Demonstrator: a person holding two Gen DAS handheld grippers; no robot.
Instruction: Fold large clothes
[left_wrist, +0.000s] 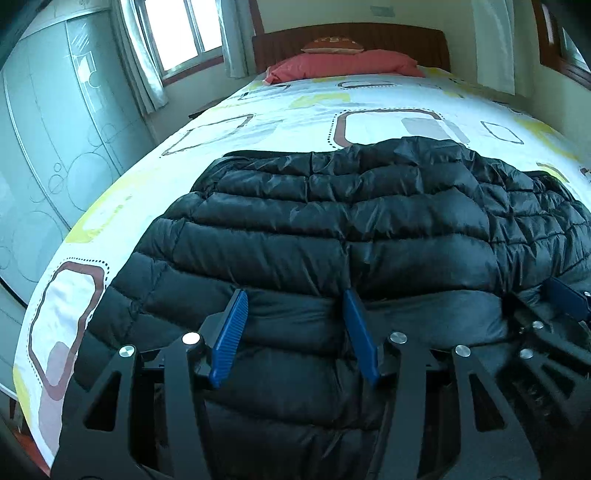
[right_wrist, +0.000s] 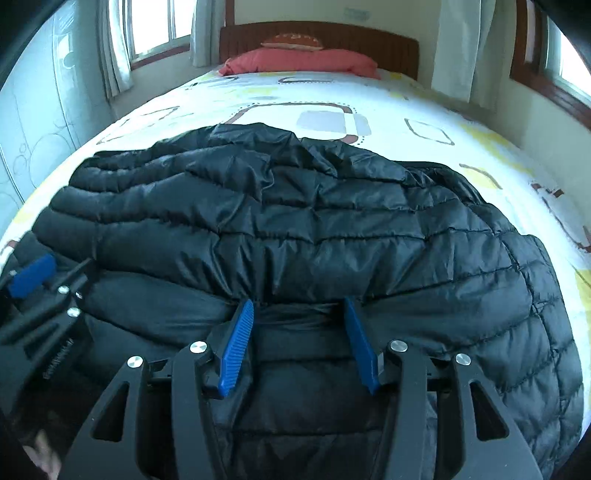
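The wide bed with the white patterned sheet (left_wrist: 369, 99) carries the large black quilted down jacket (left_wrist: 295, 221), which lies near its foot edge, seemingly folded in part, so more folds probably remain. The left tool (left_wrist: 295, 299) and the right tool (right_wrist: 299, 304) both stand wide, fingertips pressing the jacket's near fold, gripping nothing.

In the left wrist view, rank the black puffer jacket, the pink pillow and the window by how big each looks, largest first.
1. Black puffer jacket, by far the largest; it also lies nearest the camera.
2. Pink pillow and window: these look alike in size, and the frame cuts the window off, so no ranking.
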